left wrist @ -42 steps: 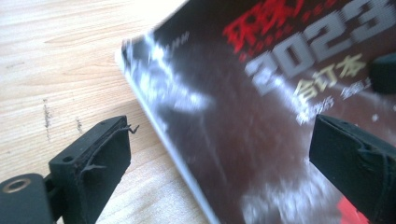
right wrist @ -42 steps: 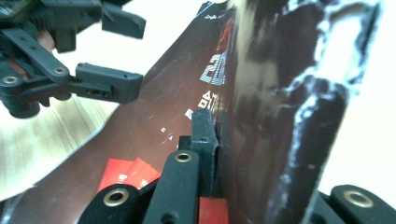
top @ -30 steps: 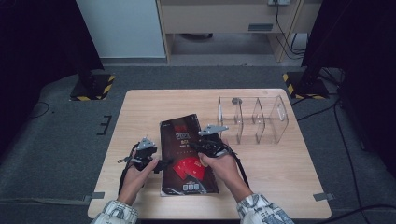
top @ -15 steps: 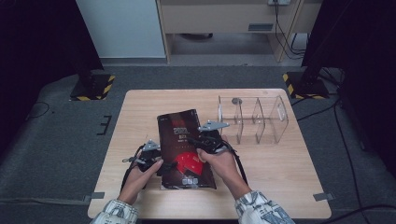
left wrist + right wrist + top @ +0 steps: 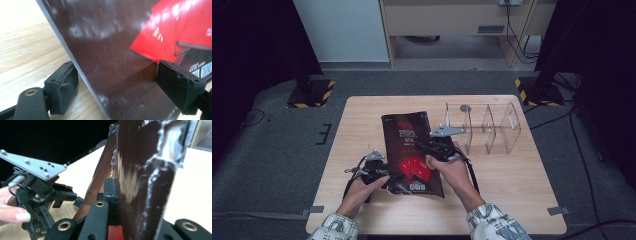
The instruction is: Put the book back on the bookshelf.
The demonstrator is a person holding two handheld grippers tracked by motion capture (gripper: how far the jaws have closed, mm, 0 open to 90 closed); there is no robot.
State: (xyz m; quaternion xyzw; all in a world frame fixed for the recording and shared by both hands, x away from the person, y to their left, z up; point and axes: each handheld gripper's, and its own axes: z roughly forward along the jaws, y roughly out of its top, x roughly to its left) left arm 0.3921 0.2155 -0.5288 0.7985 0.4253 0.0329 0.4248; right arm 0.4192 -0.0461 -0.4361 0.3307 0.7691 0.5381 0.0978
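1. Right gripper [image 5: 424,148] is clamped on the dark booklet's [image 5: 409,140] right edge, mid-table [image 5: 362,120].
2. Left gripper [image 5: 117,87] is wide open, straddling the booklet's near-left edge.

Light wooden bench [image 5: 362,125], clear acrylic divider rack [image 5: 484,127] at its far right, grey floor [image 5: 272,150], yellow-black striped stand bases [image 5: 312,95], pale cabinet [image 5: 452,20] behind
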